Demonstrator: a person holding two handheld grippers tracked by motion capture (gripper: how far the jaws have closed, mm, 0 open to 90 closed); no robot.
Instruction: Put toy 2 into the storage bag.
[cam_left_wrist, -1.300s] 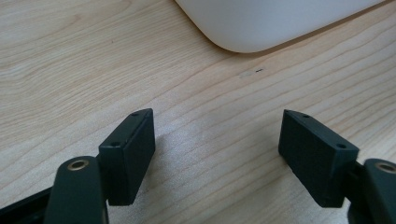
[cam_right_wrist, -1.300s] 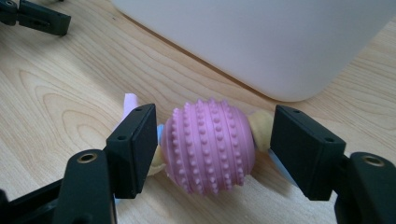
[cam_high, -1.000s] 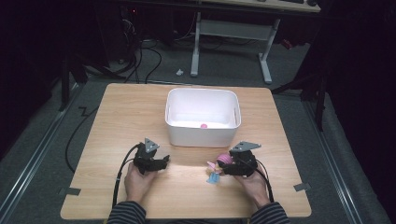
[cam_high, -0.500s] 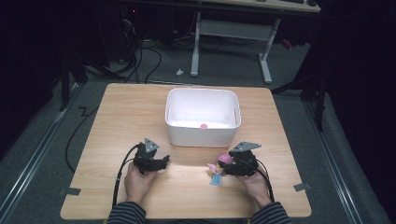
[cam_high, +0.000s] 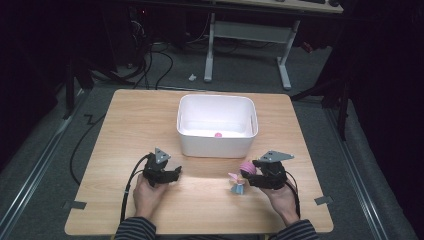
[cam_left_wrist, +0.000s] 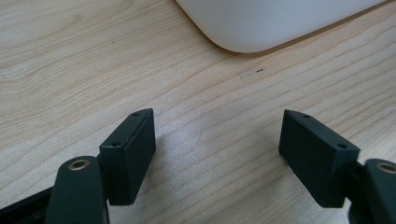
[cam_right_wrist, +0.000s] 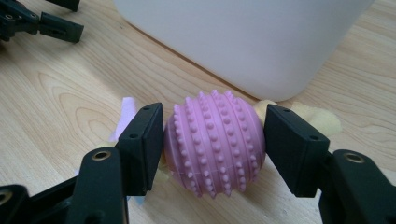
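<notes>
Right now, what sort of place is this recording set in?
Probably a lab or workshop set up for recording: a lone wooden table on grey carpet, cables trailing over the floor, and a height-adjustable desk frame behind in a dark room.

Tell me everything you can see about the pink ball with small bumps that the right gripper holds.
The pink studded ball is round, rubbery-looking, with rows of small bumps running over its surface between smooth bands. The right gripper has just closed on it: both black pads press its sides. It sits just in front of the white plastic tub, over the wooden table. In the high view it is beside a small pale toy.
</notes>
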